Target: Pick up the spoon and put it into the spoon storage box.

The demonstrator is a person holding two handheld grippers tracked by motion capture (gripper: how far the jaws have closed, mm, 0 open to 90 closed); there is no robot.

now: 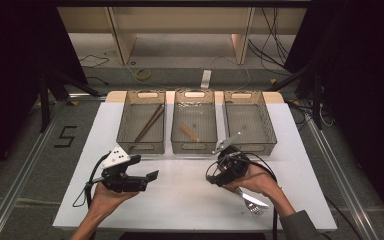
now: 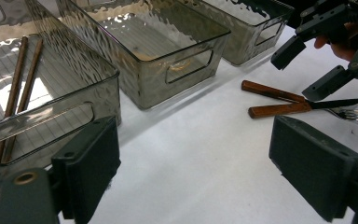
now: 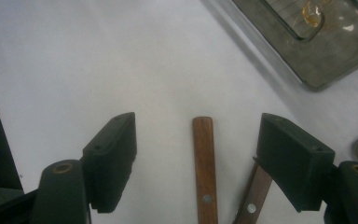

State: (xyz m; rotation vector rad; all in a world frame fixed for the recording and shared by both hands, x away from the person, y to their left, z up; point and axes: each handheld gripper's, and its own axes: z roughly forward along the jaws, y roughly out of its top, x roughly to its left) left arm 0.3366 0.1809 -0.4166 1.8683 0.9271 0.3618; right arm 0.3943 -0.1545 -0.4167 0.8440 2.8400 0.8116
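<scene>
A knife [image 2: 279,109] and a fork [image 2: 270,91], both with brown wooden handles, lie crossed on the white table [image 1: 180,195] at the front right. My right gripper [image 1: 228,181] hangs over their handle ends, pointing down. In the right gripper view its jaws stand apart on either side of one wooden handle [image 3: 204,168] without touching it, so the right gripper [image 3: 200,140] is open. A second handle [image 3: 256,191] lies partly under the right jaw. My left gripper [image 1: 145,167] rests at the front left, open with nothing between its pads [image 2: 88,163].
Three clear grey bins stand in a row at the back of the table. The left bin [image 1: 141,146] holds two brown chopsticks [image 2: 21,88]. The middle bin [image 1: 194,147] holds a short wooden piece [image 1: 190,132]. The right bin [image 1: 250,145] looks bare.
</scene>
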